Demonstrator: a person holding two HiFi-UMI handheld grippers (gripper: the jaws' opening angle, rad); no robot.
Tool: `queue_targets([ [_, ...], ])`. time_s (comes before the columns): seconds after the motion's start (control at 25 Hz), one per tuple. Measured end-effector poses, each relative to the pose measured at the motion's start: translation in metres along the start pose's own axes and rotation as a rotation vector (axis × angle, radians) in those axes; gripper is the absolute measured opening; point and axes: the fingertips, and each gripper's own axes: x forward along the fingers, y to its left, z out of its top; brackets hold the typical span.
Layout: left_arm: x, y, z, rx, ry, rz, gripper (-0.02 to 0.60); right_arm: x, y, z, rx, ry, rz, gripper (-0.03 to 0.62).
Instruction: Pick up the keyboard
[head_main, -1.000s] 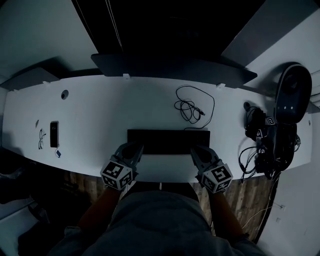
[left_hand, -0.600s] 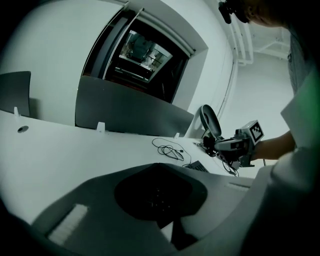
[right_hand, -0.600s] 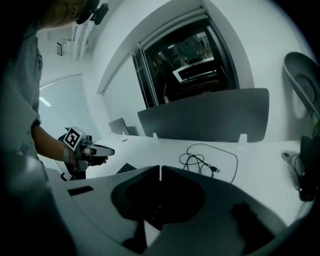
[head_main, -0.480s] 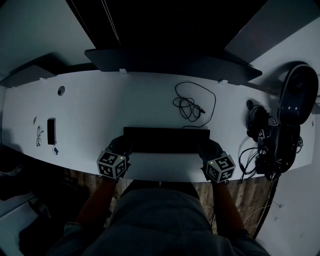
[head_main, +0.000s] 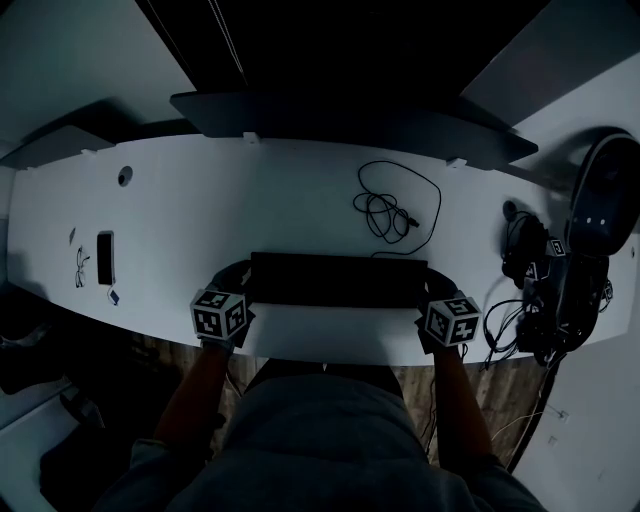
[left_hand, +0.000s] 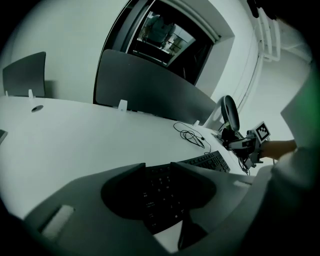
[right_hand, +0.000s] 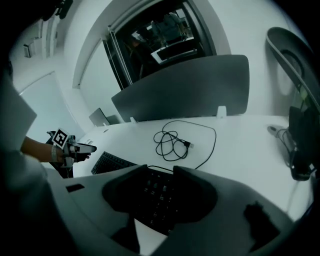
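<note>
A flat black rectangular keyboard (head_main: 335, 280) lies near the front edge of a long white desk (head_main: 200, 215), parallel to that edge. The left gripper (head_main: 240, 285) stands at the keyboard's left end and the right gripper (head_main: 425, 290) at its right end, both tilted downward. Each gripper's jaws have just been opening and now stand apart. The keyboard's end keys show in the gap, and the pads do not press on them. A coiled black cable (head_main: 388, 212) lies on the desk behind the keyboard.

No writing can be read anywhere: the key legends on the keyboard (head_main: 335, 279) are too dark and small, and the two marker cubes (head_main: 218, 315) bear only black-and-white square patterns, no letters.
</note>
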Motion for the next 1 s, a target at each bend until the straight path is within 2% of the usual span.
queue_targets([
  [0.16, 0.010, 0.012, -0.006, -0.048, 0.040, 0.007, 0.214, 0.008, -0.014, -0.008, 0.028, 0.043, -0.027, 0.203],
  [0.4, 0.027, 0.018, -0.013, -0.159, 0.107, -0.026, 0.277, 0.018, -0.027, -0.014, 0.071, 0.077, -0.037, 0.236],
  [0.64, 0.037, 0.025, -0.016, -0.173, 0.145, -0.016, 0.307, 0.026, -0.037, -0.025, 0.128, 0.122, -0.032, 0.267],
  [1.0, 0.048, 0.026, -0.015, -0.190, 0.168, -0.028, 0.308, 0.036, -0.043, -0.030, 0.183, 0.143, -0.010, 0.275],
])
